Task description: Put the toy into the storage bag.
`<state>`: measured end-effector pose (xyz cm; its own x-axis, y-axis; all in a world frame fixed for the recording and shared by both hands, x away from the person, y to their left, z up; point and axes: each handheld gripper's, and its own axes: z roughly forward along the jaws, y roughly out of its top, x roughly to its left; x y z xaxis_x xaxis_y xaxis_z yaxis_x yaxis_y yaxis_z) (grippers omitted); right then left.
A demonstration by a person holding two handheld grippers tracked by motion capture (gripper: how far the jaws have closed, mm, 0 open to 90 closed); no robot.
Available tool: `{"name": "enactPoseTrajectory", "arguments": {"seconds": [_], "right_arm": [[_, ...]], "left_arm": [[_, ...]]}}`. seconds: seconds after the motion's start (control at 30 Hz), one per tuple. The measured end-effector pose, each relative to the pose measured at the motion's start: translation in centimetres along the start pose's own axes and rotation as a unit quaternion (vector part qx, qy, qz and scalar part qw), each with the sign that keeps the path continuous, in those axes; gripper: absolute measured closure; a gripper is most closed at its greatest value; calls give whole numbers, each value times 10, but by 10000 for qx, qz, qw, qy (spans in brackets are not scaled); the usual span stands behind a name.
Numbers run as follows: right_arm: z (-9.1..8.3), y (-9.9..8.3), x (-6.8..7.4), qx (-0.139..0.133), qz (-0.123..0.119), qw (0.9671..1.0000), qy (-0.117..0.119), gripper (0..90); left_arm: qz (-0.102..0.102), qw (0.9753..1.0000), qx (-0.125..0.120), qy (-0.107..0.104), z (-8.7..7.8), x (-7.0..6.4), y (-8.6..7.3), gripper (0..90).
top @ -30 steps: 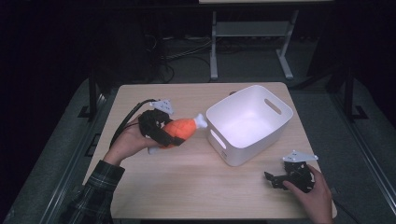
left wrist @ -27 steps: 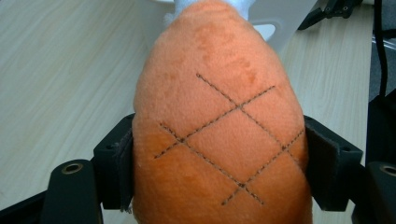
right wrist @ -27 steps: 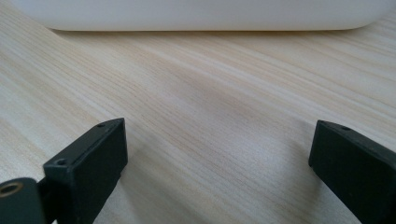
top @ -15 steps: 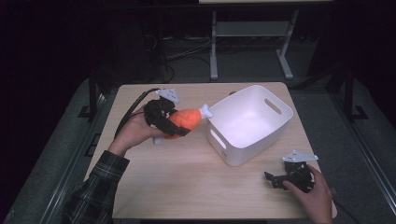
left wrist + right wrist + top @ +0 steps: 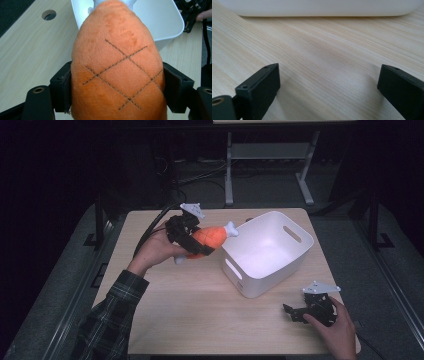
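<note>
Pale wooden table point(image 5: 190, 310) bears white bin point(image 5: 267, 252)

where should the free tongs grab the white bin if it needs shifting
Probably the near long wall of the white bin, at its slot handle, coming in from the person's side with one jaw inside the rim. The right tongs lie open on the table just short of that wall; the thin, upright wall fits between the jaws.

- The left gripper point(image 5: 197, 242), clamped on the orange plush drumstick point(image 5: 212, 237), is higher off the table point(image 5: 175, 320) than a second ago and farther toward the white bin point(image 5: 300, 257).
- The drumstick's white bone end point(image 5: 231, 228) now nearly meets the bin's near rim, where earlier it sat well short.
</note>
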<state>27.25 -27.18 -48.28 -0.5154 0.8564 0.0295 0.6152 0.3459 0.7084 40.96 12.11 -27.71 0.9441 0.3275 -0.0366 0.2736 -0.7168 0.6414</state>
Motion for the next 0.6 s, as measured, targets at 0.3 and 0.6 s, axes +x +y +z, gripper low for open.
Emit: {"name": "enactPoseTrajectory", "arguments": {"seconds": [0.3,0.6], "right_arm": [[0,0,0,1,4,10000,-1,40],[0,0,0,6,9,10000,-6,40]], "left_arm": [[80,10000,1,1,9,6,25,239],[110,9999,6,-7,23,11,50,239]]}}
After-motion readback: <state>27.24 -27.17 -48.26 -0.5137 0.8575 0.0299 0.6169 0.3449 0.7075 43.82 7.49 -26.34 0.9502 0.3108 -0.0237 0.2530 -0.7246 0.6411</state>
